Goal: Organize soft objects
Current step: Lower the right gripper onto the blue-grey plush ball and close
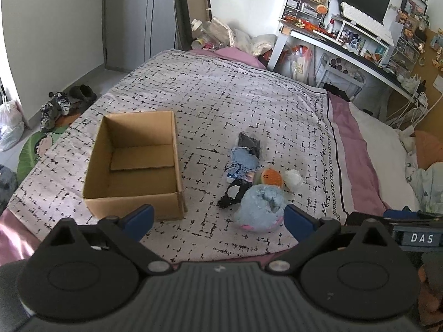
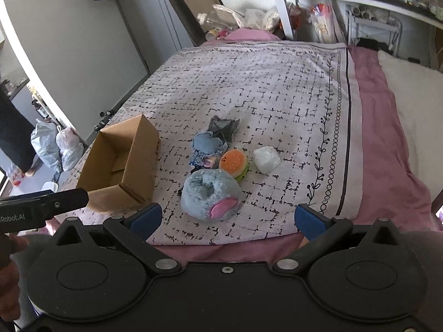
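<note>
right wrist view shows one cardboard box (image 2: 119, 163) on the bed cover (image 2: 277, 88), and beside it one fluffy blue plush (image 2: 209, 195), one burger toy (image 2: 233, 162), one white bundle (image 2: 266, 159). right gripper (image 2: 227, 218) and left gripper (image 1: 218, 220) both stand wide apart, holding nothing.

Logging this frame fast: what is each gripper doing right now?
Left gripper: open, holding nothing, above the bed near the cardboard box.
Right gripper: open, holding nothing, facing the blue plush.
</note>
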The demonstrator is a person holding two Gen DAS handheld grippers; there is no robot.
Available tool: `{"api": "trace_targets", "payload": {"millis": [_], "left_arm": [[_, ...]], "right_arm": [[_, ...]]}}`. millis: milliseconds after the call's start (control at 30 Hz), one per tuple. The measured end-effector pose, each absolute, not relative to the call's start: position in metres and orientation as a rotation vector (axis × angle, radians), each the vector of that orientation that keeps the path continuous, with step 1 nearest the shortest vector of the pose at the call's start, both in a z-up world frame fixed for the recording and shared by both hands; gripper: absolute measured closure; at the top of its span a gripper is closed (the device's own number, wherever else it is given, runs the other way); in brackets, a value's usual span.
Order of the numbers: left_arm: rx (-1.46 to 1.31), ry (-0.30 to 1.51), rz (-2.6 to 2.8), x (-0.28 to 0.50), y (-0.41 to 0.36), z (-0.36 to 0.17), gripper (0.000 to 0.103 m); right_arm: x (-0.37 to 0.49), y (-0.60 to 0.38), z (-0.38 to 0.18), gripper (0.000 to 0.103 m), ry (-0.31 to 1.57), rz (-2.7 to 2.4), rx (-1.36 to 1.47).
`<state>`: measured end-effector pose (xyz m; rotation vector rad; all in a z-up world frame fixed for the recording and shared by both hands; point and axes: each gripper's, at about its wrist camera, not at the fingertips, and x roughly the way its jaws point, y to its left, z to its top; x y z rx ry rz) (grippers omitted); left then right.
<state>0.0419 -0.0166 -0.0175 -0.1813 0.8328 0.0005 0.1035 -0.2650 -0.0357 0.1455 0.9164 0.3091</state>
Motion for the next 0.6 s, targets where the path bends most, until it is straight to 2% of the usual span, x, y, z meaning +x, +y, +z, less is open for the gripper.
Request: {"api": "trace_targets", "payload": {"millis": [333, 500, 600], "left_arm": [[-0.182, 0.855, -0.027, 0.079, -0.029, -0.036, 0.005], [-0.204, 0.875, -0.041, 0.097, -0.032, -0.050, 0.011], [-0.215, 0.891, -0.046, 0.105, -0.033, -0.059, 0.017]], "right_arm": [[0.137, -0.268, -0.057, 0.000, 0.971, 0.279, 0.246], [0.151, -0.269, -0.071, 0.001, 1.000, 0.282, 0.300], [0.160, -0.268, -0.081, 0.008, 1.021, 0.290, 0.331]]}}
